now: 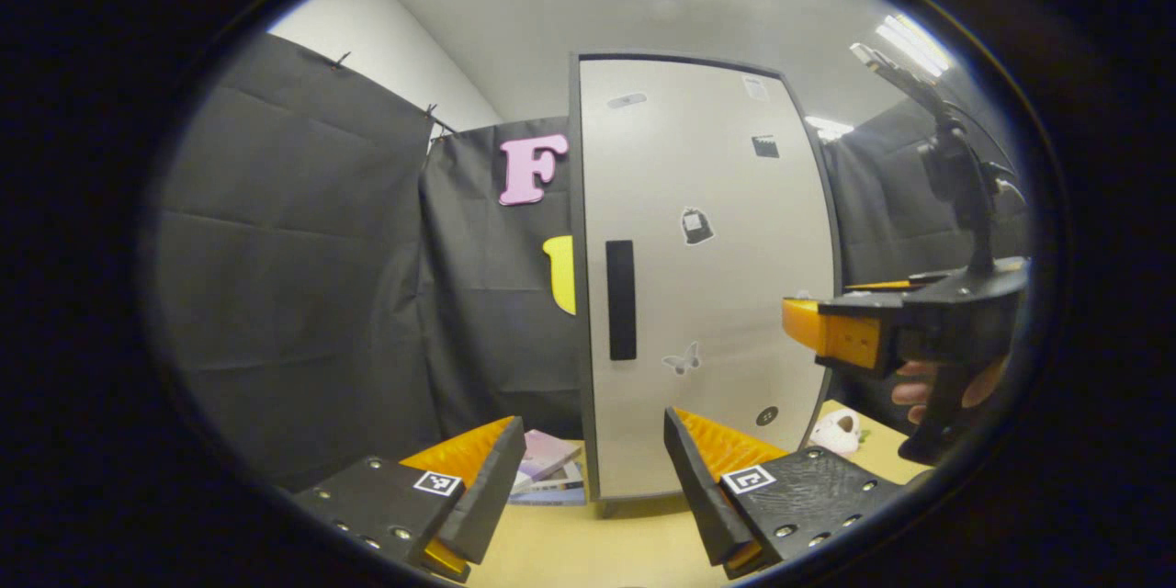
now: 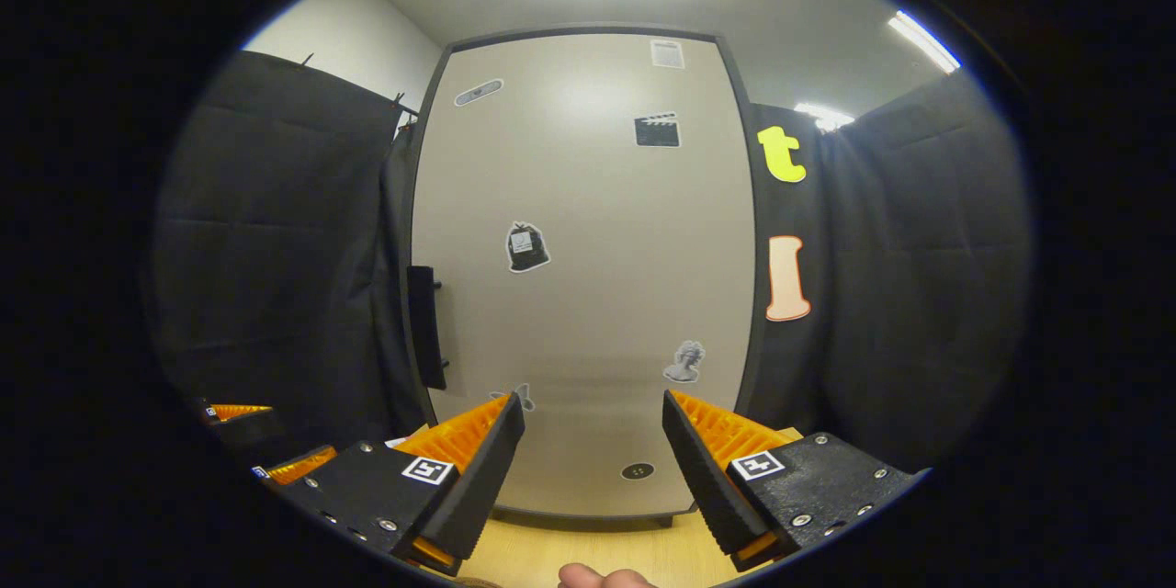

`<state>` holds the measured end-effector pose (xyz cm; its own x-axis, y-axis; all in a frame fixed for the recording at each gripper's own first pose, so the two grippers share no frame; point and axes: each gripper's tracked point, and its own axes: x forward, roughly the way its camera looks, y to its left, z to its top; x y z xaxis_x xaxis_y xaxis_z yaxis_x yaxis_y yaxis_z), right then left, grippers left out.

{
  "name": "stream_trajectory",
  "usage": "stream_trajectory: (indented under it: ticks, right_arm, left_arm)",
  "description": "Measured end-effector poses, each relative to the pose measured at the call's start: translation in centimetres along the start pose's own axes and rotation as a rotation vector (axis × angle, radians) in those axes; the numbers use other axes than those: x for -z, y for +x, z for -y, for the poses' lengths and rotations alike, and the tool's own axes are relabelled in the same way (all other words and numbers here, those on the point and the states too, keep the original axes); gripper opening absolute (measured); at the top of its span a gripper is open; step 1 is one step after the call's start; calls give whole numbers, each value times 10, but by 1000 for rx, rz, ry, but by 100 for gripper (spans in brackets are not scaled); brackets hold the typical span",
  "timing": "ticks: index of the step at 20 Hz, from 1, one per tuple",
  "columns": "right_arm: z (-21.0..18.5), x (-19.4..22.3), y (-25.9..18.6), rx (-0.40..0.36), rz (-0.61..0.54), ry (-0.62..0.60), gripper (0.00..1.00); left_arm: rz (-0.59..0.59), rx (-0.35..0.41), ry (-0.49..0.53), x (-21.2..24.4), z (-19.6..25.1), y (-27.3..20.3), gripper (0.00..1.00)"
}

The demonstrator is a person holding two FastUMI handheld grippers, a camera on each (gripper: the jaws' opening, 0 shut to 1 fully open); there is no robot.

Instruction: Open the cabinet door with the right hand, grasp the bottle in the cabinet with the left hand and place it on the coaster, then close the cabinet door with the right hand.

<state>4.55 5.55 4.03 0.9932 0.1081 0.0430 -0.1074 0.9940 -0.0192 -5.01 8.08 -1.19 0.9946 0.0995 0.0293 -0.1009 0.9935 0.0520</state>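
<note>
- Your right gripper [image 2: 593, 441] faces the closed pale grey cabinet door [image 2: 588, 276], jaws wide and empty.
- Pinch its rigid black vertical handle [image 2: 425, 326]; expect stiff hinge resistance.

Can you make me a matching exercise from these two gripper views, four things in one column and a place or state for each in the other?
Things
1. tall pale grey cabinet door
2. long black vertical door handle
3. stack of flat books
4. left gripper

Places or states
A. lying on the wooden table left of the cabinet
B. open, holding nothing
C. shut, with small stickers on it
D. mounted near the door's left edge

Pairs: 1-C, 2-D, 3-A, 4-B
</note>
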Motion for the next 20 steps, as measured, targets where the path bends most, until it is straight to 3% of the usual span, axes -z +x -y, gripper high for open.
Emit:
stream_trajectory:
  ticks: [5, 12, 13, 14, 15, 17, 19, 20]
  right_arm:
    - [-44, -11, 33, -73, 21, -30, 94]
    - [-105, -9, 86, -140, 13, -48, 94]
    - [-110, -5, 93, -133, 2, -44, 92]
    - [-120, 0, 101, -153, -10, -36, 93]
    - [-130, 5, 106, -170, -24, -30, 92]
    - [-142, 13, 116, -184, -36, -57, 86]
    - [-152, 13, 118, -182, -20, -123, 73]
    - [-159, 13, 119, -196, -11, -144, 61]
  left_arm:
    - [-48, -34, -20, 33, -32, -24, 87]
    - [-64, -130, 86, 52, -85, -46, 90]
    - [-49, -140, 101, 49, -93, -48, 83]
    - [-37, -148, 111, 47, -100, -52, 90]
    - [-30, -153, 112, 46, -106, -56, 83]
    - [-27, -144, 102, 49, -113, -63, 87]
    - [-28, -151, 102, 52, -123, -67, 90]
    - [-27, -152, 102, 54, -126, -68, 90]
